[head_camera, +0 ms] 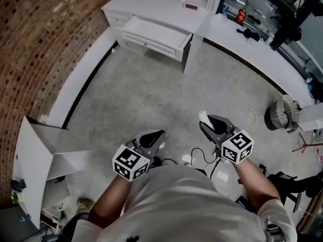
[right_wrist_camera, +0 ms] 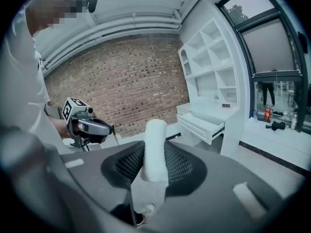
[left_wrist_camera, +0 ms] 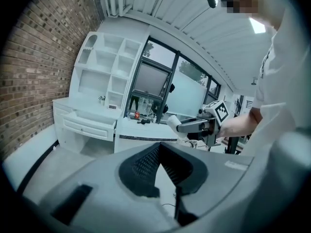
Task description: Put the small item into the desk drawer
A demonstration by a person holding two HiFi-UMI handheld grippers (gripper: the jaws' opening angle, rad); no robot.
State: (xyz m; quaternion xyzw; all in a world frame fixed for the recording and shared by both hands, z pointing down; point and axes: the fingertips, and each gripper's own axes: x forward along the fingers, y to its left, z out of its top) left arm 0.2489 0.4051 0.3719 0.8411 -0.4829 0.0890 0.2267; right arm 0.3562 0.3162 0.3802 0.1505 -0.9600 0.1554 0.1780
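The small item (head_camera: 203, 116) is a white roll, upright between the jaws of my right gripper (head_camera: 206, 123), which is shut on it. In the right gripper view the roll (right_wrist_camera: 155, 149) stands between the black ribbed pads. My left gripper (head_camera: 159, 134) is level with the right one, jaws closed tip to tip with nothing in them (left_wrist_camera: 159, 147). Both are held over the grey floor. The white desk's drawer (head_camera: 154, 37) stands pulled out ahead, also seen low under the shelves (left_wrist_camera: 90, 125) and to the right of the roll (right_wrist_camera: 204, 123).
A brick wall (head_camera: 35, 39) runs along the left. A white shelf unit (head_camera: 35, 155) stands at the near left. A long white counter (head_camera: 252, 44) with small objects runs to the right of the desk. Cables (head_camera: 202, 158) lie on the floor by my feet.
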